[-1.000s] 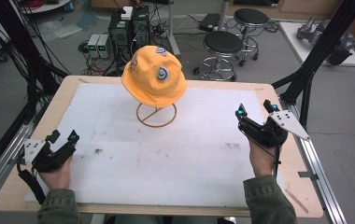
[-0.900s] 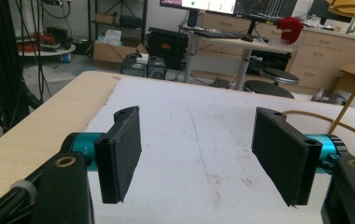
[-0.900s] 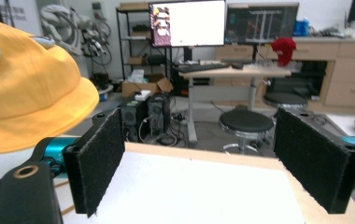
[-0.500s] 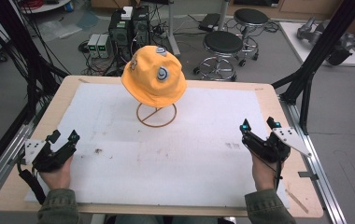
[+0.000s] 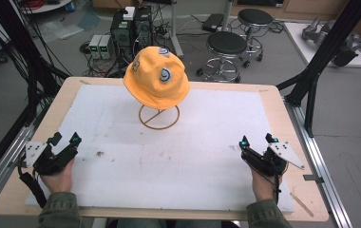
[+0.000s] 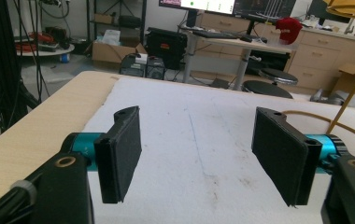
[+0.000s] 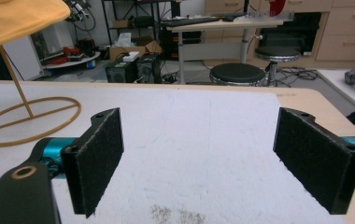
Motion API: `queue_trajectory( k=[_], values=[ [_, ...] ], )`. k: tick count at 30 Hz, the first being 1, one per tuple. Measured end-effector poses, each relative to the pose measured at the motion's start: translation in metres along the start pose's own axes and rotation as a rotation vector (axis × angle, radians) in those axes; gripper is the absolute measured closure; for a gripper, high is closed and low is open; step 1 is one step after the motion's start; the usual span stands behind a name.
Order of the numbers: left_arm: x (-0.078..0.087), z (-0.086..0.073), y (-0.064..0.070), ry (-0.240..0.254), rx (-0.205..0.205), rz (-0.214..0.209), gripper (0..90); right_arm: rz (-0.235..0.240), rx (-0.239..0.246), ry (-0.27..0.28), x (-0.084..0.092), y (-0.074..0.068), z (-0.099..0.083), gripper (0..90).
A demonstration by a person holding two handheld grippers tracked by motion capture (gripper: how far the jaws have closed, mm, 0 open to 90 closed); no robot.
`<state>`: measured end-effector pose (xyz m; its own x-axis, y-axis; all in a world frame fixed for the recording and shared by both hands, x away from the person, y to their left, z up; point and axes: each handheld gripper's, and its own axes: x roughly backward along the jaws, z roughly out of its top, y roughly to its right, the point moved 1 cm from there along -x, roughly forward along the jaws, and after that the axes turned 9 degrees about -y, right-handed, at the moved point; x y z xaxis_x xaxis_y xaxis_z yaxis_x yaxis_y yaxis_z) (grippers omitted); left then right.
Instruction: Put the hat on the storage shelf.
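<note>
Two hand-held grippers, left (image 5: 64, 142) and right (image 5: 258, 142), rested with jaws apart and empty on the tabletop (image 5: 273, 102), well apart from an orange bucket hat (image 5: 157, 78) on its wire stand (image 5: 158, 116).

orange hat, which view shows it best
The high view: the whole orange hat sits on its wire stand. The left and right gripper views catch just a strip of its brim at a top corner.

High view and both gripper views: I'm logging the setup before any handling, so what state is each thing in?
Hat: resting on its stand, untouched.
Stand: upright on the white mat, ring base flat.
Left gripper: open, holding nothing, near the table's left edge.
Right gripper: open, holding nothing, near the right edge.
</note>
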<state>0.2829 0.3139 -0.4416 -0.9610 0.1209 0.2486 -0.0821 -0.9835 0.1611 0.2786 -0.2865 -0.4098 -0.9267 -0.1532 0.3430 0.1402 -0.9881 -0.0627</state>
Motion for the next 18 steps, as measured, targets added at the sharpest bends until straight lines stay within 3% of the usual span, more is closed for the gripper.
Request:
queue_trajectory(
  k=[5,14,18],
  values=[
    [-0.0003,-0.0002,0.0001,-0.002,0.002,-0.002,33.2,-0.016,0.011,-0.032,-0.0039,0.0001,-0.0070,14.3],
    [0.0005,-0.0011,0.0022,-0.008,-0.007,-0.004,33.2,-0.025,0.065,-0.021,-0.0066,-0.0061,-0.0082,14.2],
    [0.0013,-0.0012,0.0028,-0.008,-0.011,0.000,33.2,-0.025,0.059,-0.018,-0.0051,-0.0062,-0.0082,14.2]
  ],
)
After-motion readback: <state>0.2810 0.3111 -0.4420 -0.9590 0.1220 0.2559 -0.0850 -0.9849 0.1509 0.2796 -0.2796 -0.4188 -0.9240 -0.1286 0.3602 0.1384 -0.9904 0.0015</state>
